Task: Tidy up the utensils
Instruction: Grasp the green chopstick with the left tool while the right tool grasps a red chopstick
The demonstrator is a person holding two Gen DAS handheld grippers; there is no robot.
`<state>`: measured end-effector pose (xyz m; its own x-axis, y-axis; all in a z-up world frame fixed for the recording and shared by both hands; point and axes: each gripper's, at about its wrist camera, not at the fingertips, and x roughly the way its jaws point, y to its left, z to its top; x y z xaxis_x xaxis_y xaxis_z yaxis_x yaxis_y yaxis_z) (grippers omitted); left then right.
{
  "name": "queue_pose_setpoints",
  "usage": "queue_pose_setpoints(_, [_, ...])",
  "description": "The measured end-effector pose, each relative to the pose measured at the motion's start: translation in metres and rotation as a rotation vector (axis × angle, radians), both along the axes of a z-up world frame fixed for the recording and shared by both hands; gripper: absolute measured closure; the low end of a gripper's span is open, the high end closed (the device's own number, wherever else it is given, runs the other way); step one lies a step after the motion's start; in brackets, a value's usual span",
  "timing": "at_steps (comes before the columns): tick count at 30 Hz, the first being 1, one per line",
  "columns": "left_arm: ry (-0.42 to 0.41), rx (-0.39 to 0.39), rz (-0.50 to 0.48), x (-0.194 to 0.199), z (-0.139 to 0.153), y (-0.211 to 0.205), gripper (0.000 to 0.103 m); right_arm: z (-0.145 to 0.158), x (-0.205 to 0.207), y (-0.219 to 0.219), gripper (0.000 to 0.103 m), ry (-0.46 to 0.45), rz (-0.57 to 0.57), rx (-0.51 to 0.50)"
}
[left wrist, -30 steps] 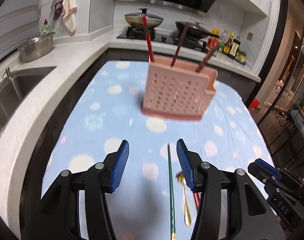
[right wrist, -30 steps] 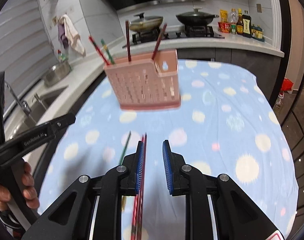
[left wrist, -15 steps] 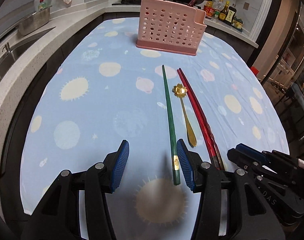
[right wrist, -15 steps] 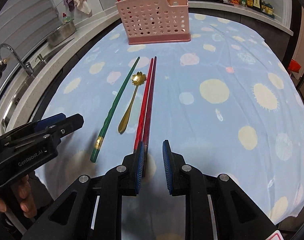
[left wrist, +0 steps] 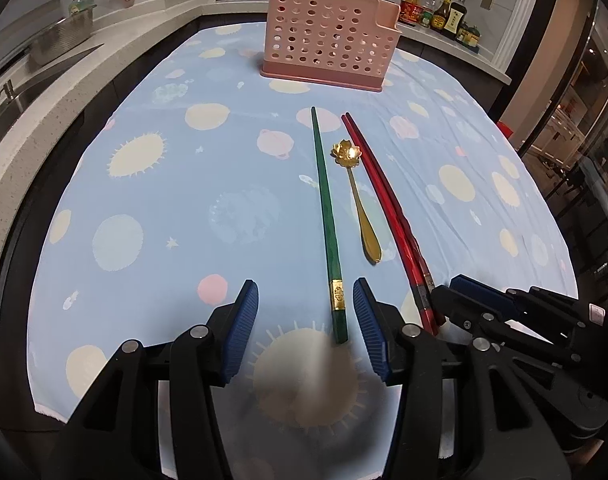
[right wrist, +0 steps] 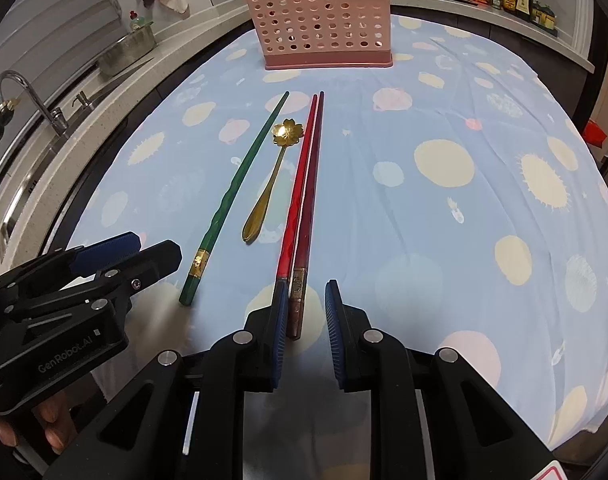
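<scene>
A green chopstick (left wrist: 327, 220), a gold flower-bowl spoon (left wrist: 356, 196) and two red chopsticks (left wrist: 388, 208) lie side by side on the blue dotted tablecloth (left wrist: 151, 208). A pink perforated utensil holder (left wrist: 330, 36) stands at the far end with chopsticks in it. My left gripper (left wrist: 306, 328) is open, its jaws either side of the green chopstick's near end. My right gripper (right wrist: 304, 320) is open around the near end of the darker red chopstick (right wrist: 310, 184). The green chopstick (right wrist: 231, 200), spoon (right wrist: 271, 176) and holder (right wrist: 318, 20) also show in the right wrist view.
A white counter with a sink and tap (right wrist: 27, 96) runs along the left, with a steel pot (right wrist: 129, 46). A stove with pans and sauce bottles (left wrist: 444, 10) stands behind the holder. The table's near edge is just under both grippers.
Both grippers have pulled back from the holder and dropped low to the near ends of the utensils. The utensils have not moved.
</scene>
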<state>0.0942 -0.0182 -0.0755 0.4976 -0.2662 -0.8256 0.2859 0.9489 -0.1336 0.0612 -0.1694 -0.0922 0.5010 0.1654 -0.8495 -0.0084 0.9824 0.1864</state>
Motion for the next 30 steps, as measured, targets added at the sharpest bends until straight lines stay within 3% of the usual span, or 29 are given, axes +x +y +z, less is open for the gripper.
queue_pose_setpoints(23, [0.034, 0.024, -0.026, 0.002, -0.019, -0.009, 0.059, -0.009, 0.004, -0.007, 0.087, 0.013, -0.025, -0.004])
queue_pose_setpoints(30, [0.035, 0.013, -0.037, 0.002, -0.019, -0.009, 0.08, -0.009, 0.003, -0.009, 0.094, 0.014, -0.031, 0.0])
